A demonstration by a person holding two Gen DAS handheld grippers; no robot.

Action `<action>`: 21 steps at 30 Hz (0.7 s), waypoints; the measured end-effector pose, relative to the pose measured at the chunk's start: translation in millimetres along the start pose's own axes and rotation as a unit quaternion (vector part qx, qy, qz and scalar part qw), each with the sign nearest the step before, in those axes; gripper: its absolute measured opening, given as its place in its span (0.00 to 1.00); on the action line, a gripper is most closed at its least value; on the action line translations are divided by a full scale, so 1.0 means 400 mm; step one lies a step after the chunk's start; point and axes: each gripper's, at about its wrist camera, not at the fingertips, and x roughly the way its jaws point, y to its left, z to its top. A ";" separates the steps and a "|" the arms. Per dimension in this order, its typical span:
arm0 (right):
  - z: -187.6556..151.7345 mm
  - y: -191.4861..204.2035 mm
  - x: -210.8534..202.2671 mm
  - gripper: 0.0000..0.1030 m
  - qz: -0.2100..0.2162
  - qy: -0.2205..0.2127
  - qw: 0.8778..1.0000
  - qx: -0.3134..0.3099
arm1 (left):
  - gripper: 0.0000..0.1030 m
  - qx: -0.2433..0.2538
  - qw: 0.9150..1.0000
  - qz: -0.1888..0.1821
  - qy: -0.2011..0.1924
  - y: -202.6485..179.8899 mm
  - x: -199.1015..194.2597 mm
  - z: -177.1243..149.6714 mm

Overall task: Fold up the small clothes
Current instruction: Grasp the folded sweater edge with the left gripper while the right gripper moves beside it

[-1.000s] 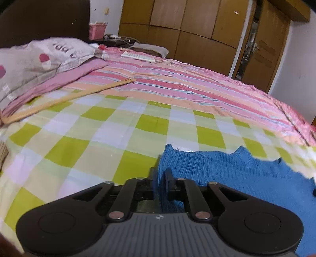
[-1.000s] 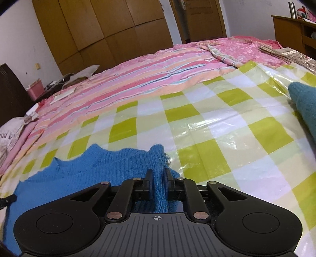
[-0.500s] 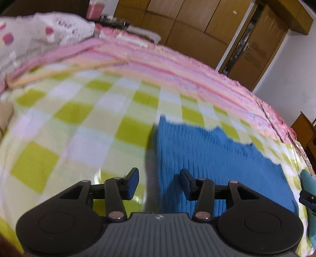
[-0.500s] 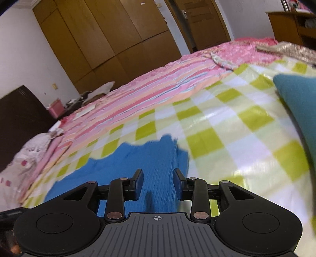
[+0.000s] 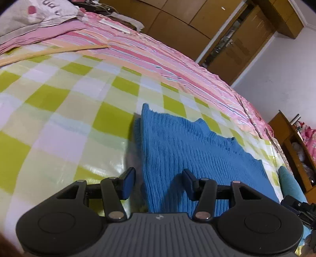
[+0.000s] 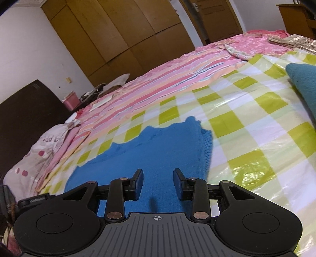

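Observation:
A blue knitted sweater [image 5: 187, 150] lies flat on the green-and-white checked sheet [image 5: 59, 118] that covers the bed. My left gripper [image 5: 158, 175] hovers open over the sweater's left edge. One of its fingers is above the sheet and the other above the knit, and neither presses on the cloth. In the right wrist view the same sweater [image 6: 158, 146] spreads out ahead, its frayed right edge folded under. My right gripper [image 6: 158, 175] hangs open above the near part of the sweater, with only flat knit below its fingers.
A teal folded garment [image 6: 304, 85] lies on the sheet to the right. A pink striped bedcover [image 5: 158, 55] runs behind the sheet, with a pillow [image 5: 39, 15] at the far left. A wooden cabinet [image 5: 292, 150] stands beside the bed, and wardrobes line the back wall.
Both grippers were shut on the sweater's raised edge a second ago. They have opened and let it go, and it now lies flat. Both have drawn back a little.

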 end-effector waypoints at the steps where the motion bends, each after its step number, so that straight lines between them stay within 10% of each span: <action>1: 0.000 0.008 0.004 0.33 0.002 0.002 1.000 -0.002 | 0.53 0.004 1.000 -0.005 0.003 -0.001 0.010 0.009; 12: -0.021 0.133 0.048 0.34 0.048 0.035 0.998 -0.034 | 0.39 -0.062 0.996 -0.057 0.006 0.052 0.048 0.045; 21: -0.180 0.292 0.085 0.34 0.141 0.130 0.978 -0.078 | 0.31 -0.008 1.000 -0.023 -0.002 0.024 0.040 0.046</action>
